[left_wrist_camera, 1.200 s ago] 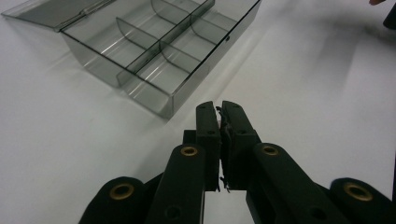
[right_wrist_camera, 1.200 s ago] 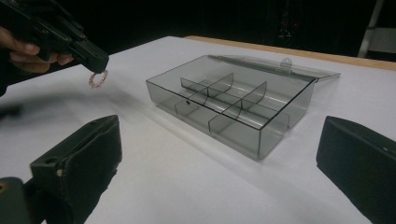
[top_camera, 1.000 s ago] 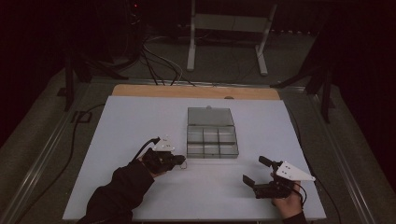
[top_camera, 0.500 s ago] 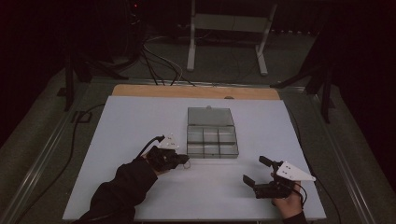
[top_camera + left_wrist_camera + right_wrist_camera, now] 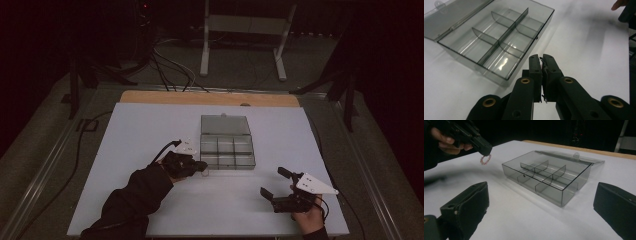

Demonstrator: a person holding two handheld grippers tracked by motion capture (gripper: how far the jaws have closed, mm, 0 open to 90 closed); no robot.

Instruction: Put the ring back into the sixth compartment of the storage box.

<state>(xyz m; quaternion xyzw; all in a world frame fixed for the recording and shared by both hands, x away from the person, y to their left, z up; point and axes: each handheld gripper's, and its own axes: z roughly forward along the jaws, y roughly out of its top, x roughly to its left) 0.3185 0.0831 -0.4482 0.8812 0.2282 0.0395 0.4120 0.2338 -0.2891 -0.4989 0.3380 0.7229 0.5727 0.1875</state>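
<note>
Right gripper view: left hand-held gripper (image 5: 484, 148), jaws clamping a small beaded ring (image 5: 485, 159), is hanging just beside the open compartment box (image 5: 549, 178).

We see the compartment box (image 5: 227, 151) at the centre of the surface (image 5: 150, 125), its lid lying behind it. The left hand-held gripper (image 5: 200, 165) sits just left of the box's front corner; the right hand-held gripper (image 5: 274, 184) lies lower right.
</note>
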